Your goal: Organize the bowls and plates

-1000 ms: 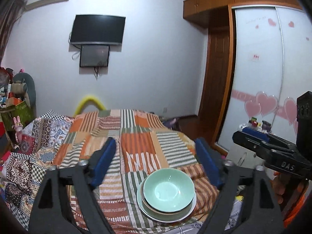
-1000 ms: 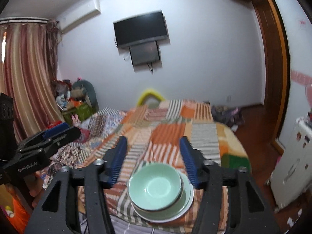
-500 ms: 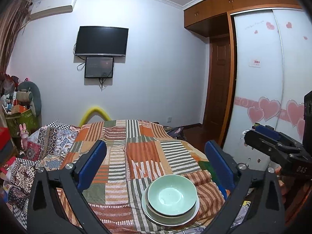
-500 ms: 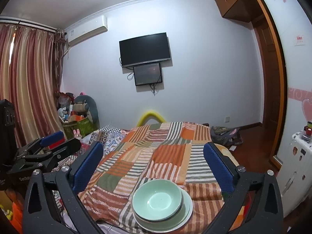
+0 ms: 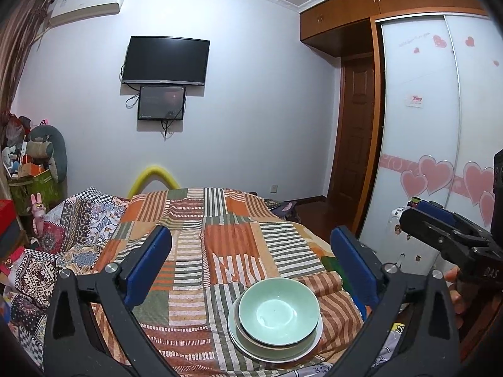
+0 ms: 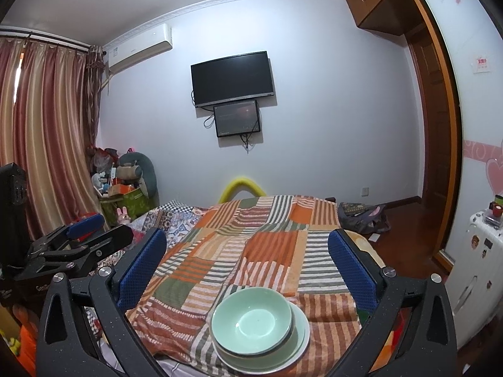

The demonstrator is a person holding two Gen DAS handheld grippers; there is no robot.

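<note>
Nearest, the left gripper (image 5: 251, 264) and right gripper (image 6: 246, 259) both stand spread wide, grasping nothing. Below them, one pale green ceramic bowl (image 5: 278, 309) nests on stacked round plates (image 5: 309, 344) at the striped patchwork bedcover's (image 5: 226, 238) near edge; the plates' count is hidden, perhaps two. Farther off, two black wall screens (image 5: 166, 60).

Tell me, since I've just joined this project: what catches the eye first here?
A green bowl stacked on plates sits at the near edge of a striped quilt, low in both views. Blue pads of the open left tool frame it, and a dark TV hangs on the wall behind.
</note>
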